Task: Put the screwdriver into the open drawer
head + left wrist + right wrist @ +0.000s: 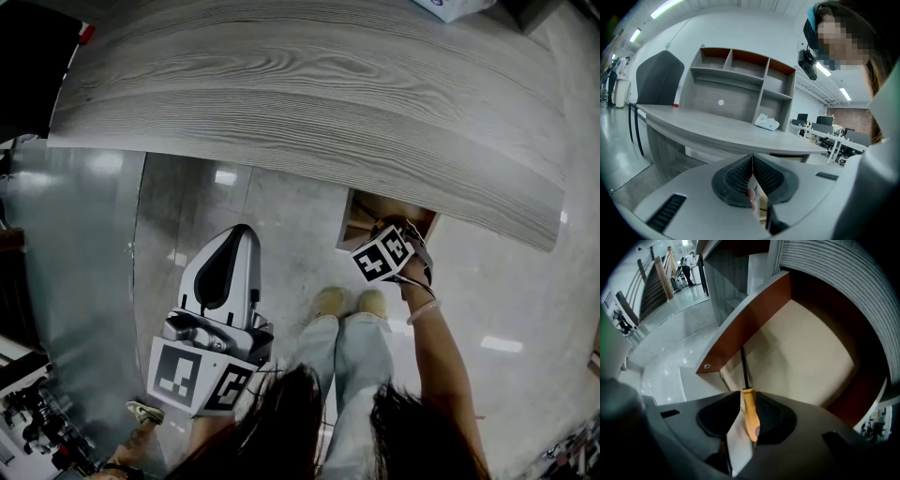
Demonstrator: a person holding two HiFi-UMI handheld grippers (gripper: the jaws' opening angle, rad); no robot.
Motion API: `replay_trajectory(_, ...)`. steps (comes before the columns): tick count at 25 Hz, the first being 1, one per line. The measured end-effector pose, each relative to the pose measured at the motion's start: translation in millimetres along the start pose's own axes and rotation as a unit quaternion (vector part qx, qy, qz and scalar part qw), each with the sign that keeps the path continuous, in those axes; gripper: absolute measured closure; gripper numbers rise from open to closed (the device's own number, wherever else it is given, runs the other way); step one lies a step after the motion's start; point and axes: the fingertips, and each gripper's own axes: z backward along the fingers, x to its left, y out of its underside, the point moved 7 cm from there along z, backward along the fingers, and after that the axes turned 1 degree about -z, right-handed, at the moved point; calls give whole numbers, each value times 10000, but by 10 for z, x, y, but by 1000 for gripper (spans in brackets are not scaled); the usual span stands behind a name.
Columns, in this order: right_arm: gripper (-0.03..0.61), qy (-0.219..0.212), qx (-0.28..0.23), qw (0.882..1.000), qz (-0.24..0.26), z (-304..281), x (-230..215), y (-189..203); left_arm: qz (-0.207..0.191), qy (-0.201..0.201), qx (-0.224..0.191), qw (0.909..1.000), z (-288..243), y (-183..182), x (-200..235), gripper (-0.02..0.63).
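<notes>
My right gripper (749, 414) is shut on the screwdriver (749, 409), which has an orange handle and a thin black shaft pointing down into the open drawer (811, 352). The drawer has a pale bottom and reddish-brown walls, and nothing else lies in it. In the head view the right gripper (386, 251) hangs over the drawer (361, 214) just under the desk edge. My left gripper (225, 281) is held low at the left, away from the drawer, jaws pressed together with nothing between them (752, 176).
A grey wood-grain desk (309, 94) spans the top of the head view, with the drawer below its front edge. The person's legs and shoes (352, 305) stand on the glossy floor. A shelf unit (740, 84) and a white object (766, 122) stand on the desk.
</notes>
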Motion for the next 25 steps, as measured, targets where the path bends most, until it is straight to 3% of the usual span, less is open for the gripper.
replay_trajectory(25,466,216,-714,9943,-767,720,41,219,-100,221,87,9997,137,-124,-349,595)
